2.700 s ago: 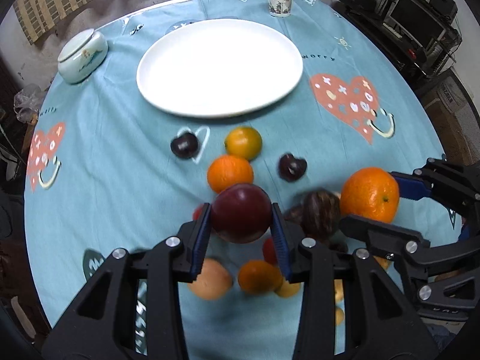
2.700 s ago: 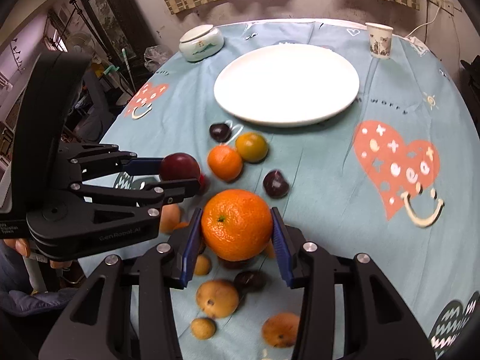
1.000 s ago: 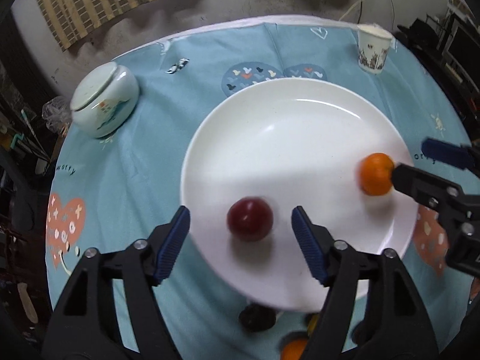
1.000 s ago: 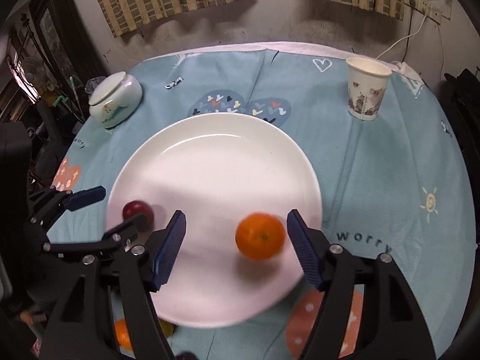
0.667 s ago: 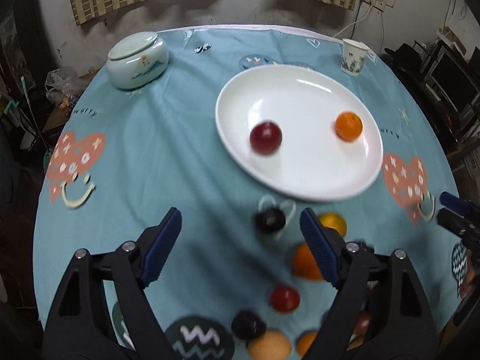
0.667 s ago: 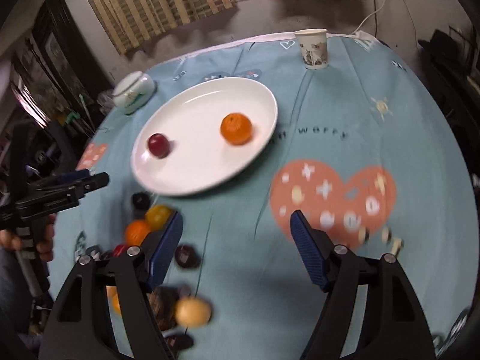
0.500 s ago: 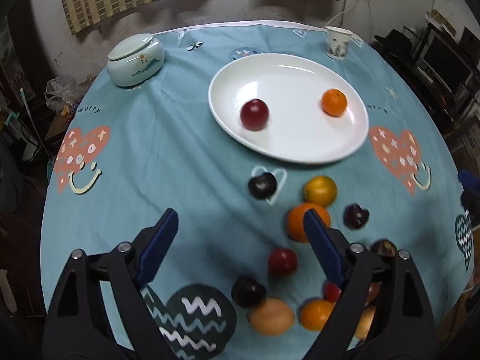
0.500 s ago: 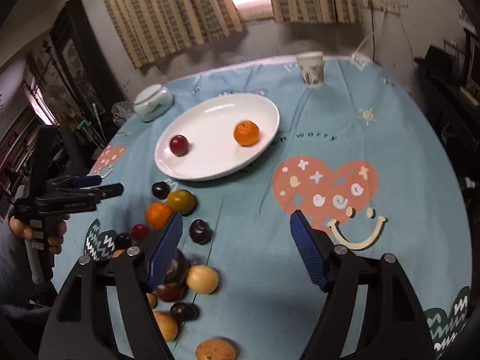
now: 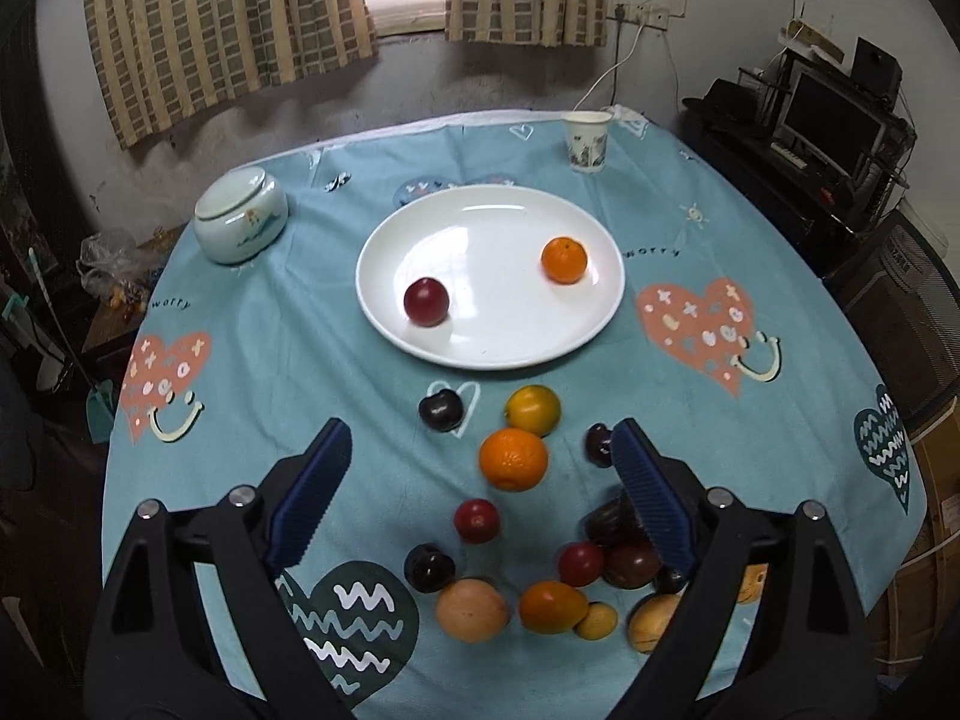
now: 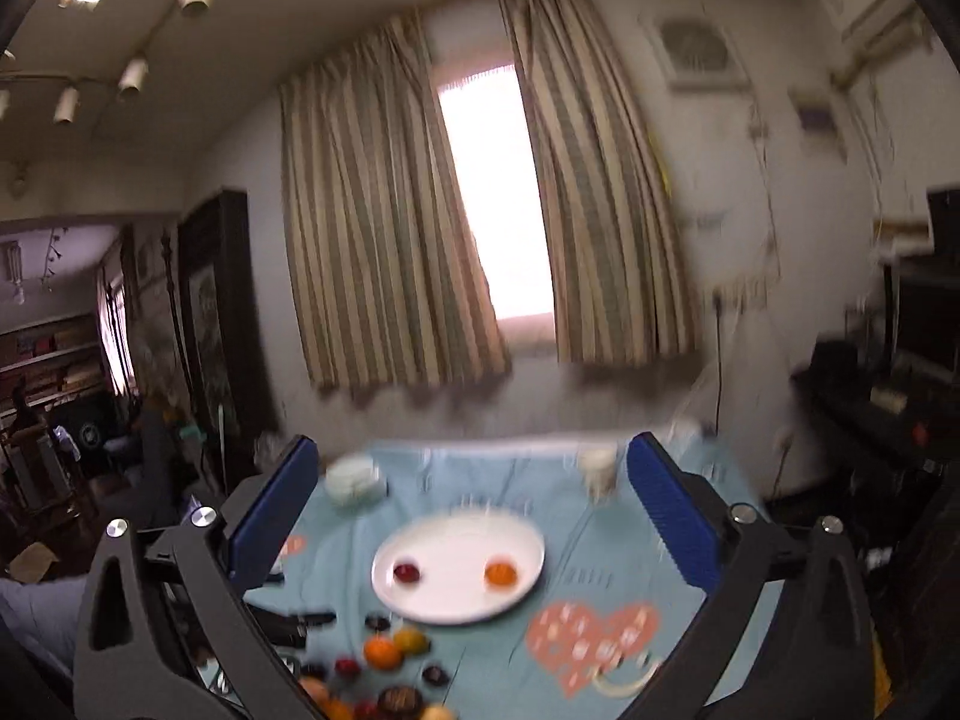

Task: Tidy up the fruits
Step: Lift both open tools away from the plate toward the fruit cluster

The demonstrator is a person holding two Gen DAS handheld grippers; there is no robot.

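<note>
Both grippers have pulled back from the plate [image 9: 492,354], where a second ago their jaws flanked the plum [image 9: 426,300] and the orange [image 9: 563,260] they had carried there; the jaws have just been opening, and nothing is between them now. Nearest the left gripper [image 9: 480,492], released and tilted down at the table, a cluster of loose fruit lies on the blue tablecloth [image 9: 252,372]: a peach-coloured fruit [image 9: 472,609], a small orange one [image 9: 552,606], dark cherries and red ones, then a second orange [image 9: 513,459], a yellow fruit [image 9: 533,410] and a dark plum [image 9: 441,410] just short of the plate. On the plate the plum sits toward the left and the orange toward the right, well apart. Beyond stand a lidded ceramic jar [image 9: 240,218] at the left and a paper cup [image 9: 587,141] at the right, with striped curtains [image 9: 228,18] behind. The right gripper [image 10: 474,516] is also released, held level, its view blurred, the plate [image 10: 459,606] low in its frame.
</note>
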